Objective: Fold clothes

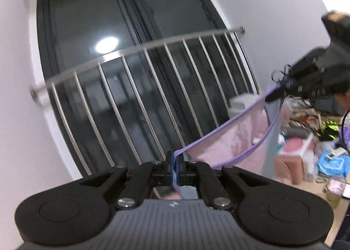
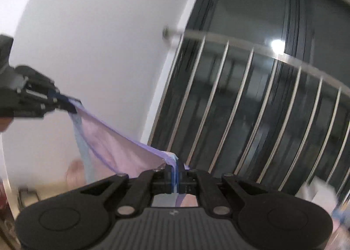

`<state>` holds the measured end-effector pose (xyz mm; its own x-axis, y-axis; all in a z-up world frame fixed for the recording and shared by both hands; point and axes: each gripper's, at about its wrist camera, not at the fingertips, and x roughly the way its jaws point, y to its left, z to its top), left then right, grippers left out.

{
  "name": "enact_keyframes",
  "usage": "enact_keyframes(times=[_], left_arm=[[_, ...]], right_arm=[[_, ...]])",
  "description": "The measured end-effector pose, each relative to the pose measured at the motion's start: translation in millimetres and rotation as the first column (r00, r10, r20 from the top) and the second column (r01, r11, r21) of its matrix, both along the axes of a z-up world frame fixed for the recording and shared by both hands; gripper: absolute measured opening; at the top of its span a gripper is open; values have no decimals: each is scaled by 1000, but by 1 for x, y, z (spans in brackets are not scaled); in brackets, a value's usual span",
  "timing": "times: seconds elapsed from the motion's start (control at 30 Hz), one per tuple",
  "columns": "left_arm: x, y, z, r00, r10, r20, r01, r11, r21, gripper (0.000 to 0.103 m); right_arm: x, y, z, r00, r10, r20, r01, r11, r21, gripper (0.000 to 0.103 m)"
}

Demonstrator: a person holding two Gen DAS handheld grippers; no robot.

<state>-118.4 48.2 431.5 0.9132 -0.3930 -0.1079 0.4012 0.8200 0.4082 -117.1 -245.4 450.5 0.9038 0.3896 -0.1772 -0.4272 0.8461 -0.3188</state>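
A pink garment (image 1: 236,138) with purple trim hangs stretched in the air between my two grippers. My left gripper (image 1: 175,162) is shut on one purple edge of it, low in the left wrist view. My right gripper (image 1: 275,94) shows at the right of that view, shut on the other end. In the right wrist view my right gripper (image 2: 176,171) pinches the garment (image 2: 113,145), and the cloth runs up and left to my left gripper (image 2: 70,105). The lower part of the garment is hidden below both views.
A dark window with a steel railing (image 1: 140,53) fills the background, with white wall (image 2: 98,42) beside it. At the right edge stands a table (image 1: 323,188) with cluttered items, a pink box (image 1: 293,162) and a blue bag (image 1: 332,162).
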Motion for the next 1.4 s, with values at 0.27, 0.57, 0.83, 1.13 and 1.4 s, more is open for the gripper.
enact_keyframes(times=[0.27,0.57,0.83,1.13,1.4], left_arm=[[-40,-7,66,991,-12,137,15,1000,-21,2],[104,-13,4,994,72,-87,-73,997,-1,2],[227,-38,-36,980,197,43,-200,972,120,2],[137,-57,-20,940,138,313,-218,946,240,2],[105,-68,-234,983,144,-116,-100,942,321,2]], right_arm=[[-47,10,81,981,-47,189,62,995,-75,1],[105,25,6,992,-115,-55,105,983,-152,1],[266,50,-60,948,-317,3,314,937,-150,1],[183,34,-23,933,-314,176,325,945,-38,1],[155,59,-236,934,-314,-173,257,922,-288,1]])
